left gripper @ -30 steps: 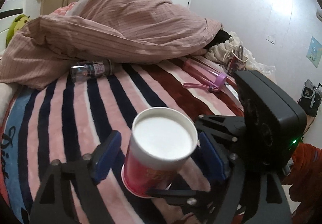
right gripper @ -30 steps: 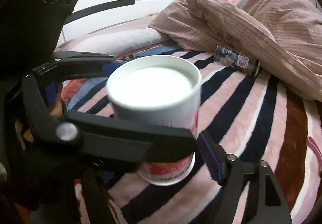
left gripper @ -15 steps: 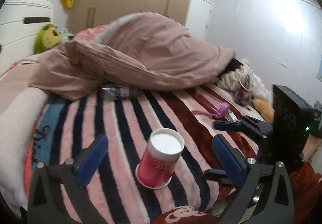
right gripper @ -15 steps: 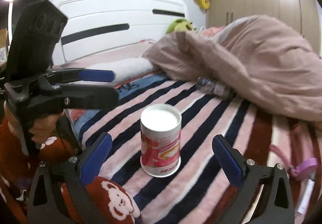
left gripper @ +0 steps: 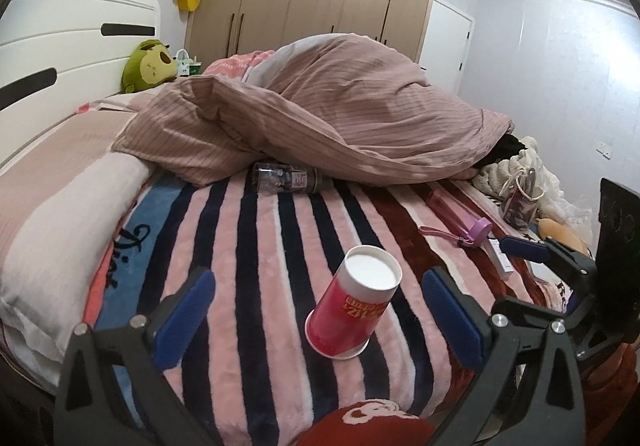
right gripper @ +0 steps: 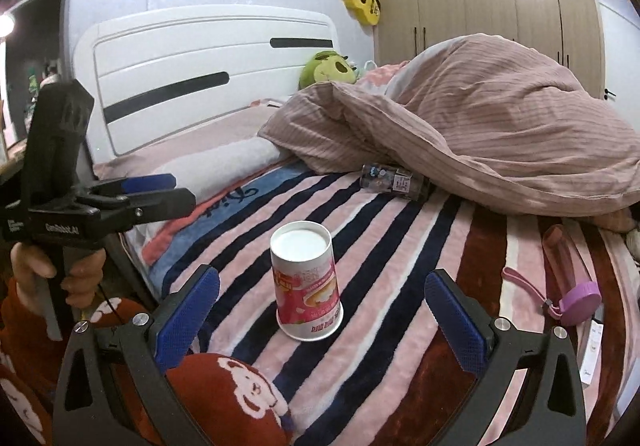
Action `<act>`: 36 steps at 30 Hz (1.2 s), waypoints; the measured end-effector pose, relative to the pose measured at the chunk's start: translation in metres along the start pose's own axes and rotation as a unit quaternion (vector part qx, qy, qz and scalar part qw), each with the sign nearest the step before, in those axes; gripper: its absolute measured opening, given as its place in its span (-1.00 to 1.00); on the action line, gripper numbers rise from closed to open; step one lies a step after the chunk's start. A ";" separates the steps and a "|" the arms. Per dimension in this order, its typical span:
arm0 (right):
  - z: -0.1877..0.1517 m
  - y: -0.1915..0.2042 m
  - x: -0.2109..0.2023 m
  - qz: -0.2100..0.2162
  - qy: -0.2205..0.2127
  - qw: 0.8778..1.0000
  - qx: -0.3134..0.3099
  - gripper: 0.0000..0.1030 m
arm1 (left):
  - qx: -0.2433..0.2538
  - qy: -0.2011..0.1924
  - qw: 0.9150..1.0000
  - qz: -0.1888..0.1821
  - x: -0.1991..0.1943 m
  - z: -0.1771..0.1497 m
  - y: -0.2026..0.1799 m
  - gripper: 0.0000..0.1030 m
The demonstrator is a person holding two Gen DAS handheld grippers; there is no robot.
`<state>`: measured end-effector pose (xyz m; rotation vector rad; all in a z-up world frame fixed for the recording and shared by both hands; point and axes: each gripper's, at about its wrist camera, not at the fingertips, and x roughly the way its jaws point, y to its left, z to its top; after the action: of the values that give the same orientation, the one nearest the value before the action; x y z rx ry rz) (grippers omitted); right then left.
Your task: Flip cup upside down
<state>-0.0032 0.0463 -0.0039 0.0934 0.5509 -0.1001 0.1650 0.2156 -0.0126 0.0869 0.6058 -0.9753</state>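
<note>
A red and white paper cup stands upside down on the striped blanket, white base up, rim on the fabric. It also shows in the right wrist view. My left gripper is open and empty, its blue pads apart on either side of the cup and nearer the camera than it. My right gripper is open and empty, likewise drawn back from the cup. The right gripper shows at the right edge of the left wrist view, and the left gripper at the left of the right wrist view.
A clear bottle lies on its side by the bunched pink duvet. A pink bottle with a purple cap lies right. A small mug stands beyond it. A white headboard is left.
Both grippers have let go of the cup and pulled back from it; one second ago the right gripper was around it. The cup now stands alone on the blanket.
</note>
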 end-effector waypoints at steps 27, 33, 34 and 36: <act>0.000 0.003 -0.001 0.009 0.002 1.000 -0.001 1.00 | 0.001 0.001 1.000 0.004 0.002 0.000 -0.001 0.99; -0.001 0.006 -0.001 0.010 0.004 1.000 -0.001 1.00 | 0.001 0.000 1.000 0.005 0.003 0.000 0.000 0.99; -0.001 0.006 -0.001 0.011 0.004 1.000 0.000 1.00 | 0.001 0.000 1.000 0.005 0.003 0.001 0.001 0.99; -0.001 0.006 -0.001 0.012 0.003 1.000 0.000 1.00 | 0.000 0.000 1.000 0.005 0.002 0.001 0.002 0.99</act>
<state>-0.0041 0.0529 -0.0035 0.1010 0.5553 -0.0771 0.1674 0.2150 -0.0134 0.0907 0.6042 -0.9649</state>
